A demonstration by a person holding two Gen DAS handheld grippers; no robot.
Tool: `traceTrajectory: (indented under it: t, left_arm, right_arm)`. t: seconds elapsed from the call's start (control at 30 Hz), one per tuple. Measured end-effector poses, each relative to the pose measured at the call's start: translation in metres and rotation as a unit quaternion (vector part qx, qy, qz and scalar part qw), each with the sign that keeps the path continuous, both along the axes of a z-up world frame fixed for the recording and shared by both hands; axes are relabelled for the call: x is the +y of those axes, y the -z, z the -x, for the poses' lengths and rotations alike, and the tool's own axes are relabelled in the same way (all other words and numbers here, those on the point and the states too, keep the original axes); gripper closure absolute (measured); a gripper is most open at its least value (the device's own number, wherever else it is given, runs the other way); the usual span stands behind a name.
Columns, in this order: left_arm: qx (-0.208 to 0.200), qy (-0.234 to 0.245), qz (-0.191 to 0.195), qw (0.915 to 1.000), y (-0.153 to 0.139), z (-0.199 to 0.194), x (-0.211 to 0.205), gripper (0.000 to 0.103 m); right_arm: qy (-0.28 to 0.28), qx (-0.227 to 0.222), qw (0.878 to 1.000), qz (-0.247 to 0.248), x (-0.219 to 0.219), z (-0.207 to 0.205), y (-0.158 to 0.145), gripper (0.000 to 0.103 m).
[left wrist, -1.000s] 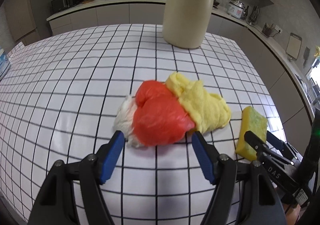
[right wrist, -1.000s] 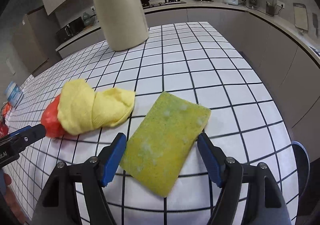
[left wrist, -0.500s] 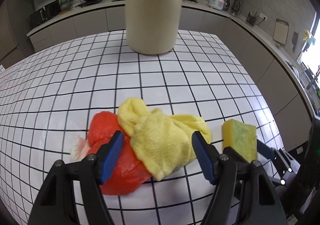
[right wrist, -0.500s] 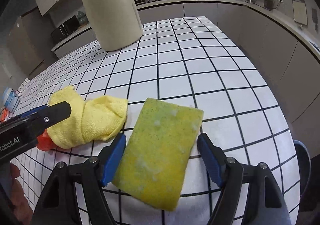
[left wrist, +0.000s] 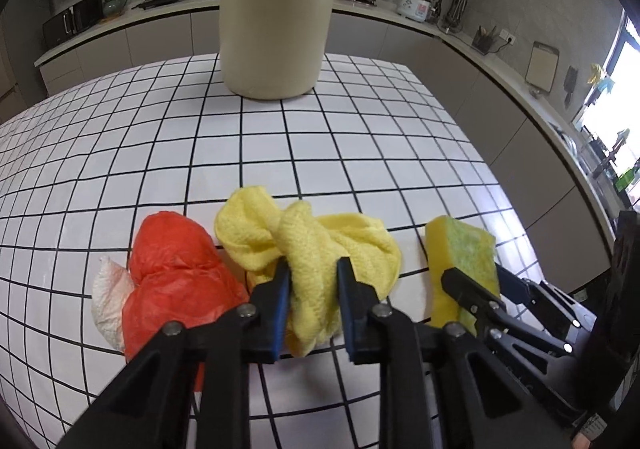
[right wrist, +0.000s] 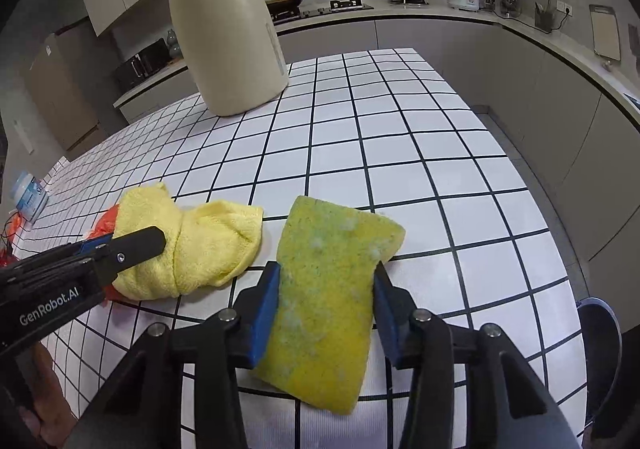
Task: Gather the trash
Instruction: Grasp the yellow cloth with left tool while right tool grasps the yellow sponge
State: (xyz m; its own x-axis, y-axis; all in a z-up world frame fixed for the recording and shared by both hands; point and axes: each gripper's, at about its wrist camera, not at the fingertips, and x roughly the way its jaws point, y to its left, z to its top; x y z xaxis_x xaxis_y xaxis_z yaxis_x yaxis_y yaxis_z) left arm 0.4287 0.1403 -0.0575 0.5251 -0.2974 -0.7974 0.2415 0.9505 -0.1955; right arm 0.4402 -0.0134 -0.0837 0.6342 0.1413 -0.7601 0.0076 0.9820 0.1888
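Left tool (left wrist: 312, 273) pinches yellow cloth (left wrist: 316, 241), red bag (left wrist: 172, 273) touching beside

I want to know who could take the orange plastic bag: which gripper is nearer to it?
Left. The left gripper is shut on the yellow cloth, right beside the orange bag. The right gripper clamps the sponge, beyond the cloth from the bag.

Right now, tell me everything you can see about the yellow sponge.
The sponge is a yellow rectangular block with a green, mottled scouring face. It looks soft and porous. The right gripper is shut on its long sides, blue pads pressing in. It sits over the tiled table, beside the yellow cloth.
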Motion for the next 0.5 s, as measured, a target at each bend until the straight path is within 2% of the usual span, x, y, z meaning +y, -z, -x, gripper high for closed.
traceTrajectory:
  t: [0.07,0.13,0.3,0.37,0.43,0.5]
  left_arm:
    - [0.001,0.009,0.011,0.9999,-0.005,0.006,-0.002,0.080]
    - [-0.004,0.020,0.003,0.9998,-0.008,0.016,-0.008,0.080]
    - [0.017,0.032,-0.019,0.9992,0.005,0.034,-0.020,0.077]
    - [0.009,0.023,-0.024,0.9994,0.004,0.037,-0.022,0.069]
    - [0.018,0.017,-0.014,0.9996,0.004,0.036,-0.023,0.044]
    - [0.013,0.004,-0.014,0.9998,0.004,0.034,-0.025,0.038]
  right_arm:
    - [0.001,-0.007,1.000,-0.001,-0.003,0.004,-0.005,0.056]
    - [0.003,-0.011,1.000,0.002,-0.006,0.008,-0.009,0.056]
    - [0.011,-0.001,1.000,0.010,-0.021,0.021,-0.009,0.056]
    - [0.010,0.004,1.000,0.010,-0.025,0.027,-0.006,0.053]
    - [0.006,0.012,1.000,0.012,-0.027,0.030,-0.003,0.045]
    - [0.007,0.020,1.000,0.016,-0.028,0.032,0.001,0.041]
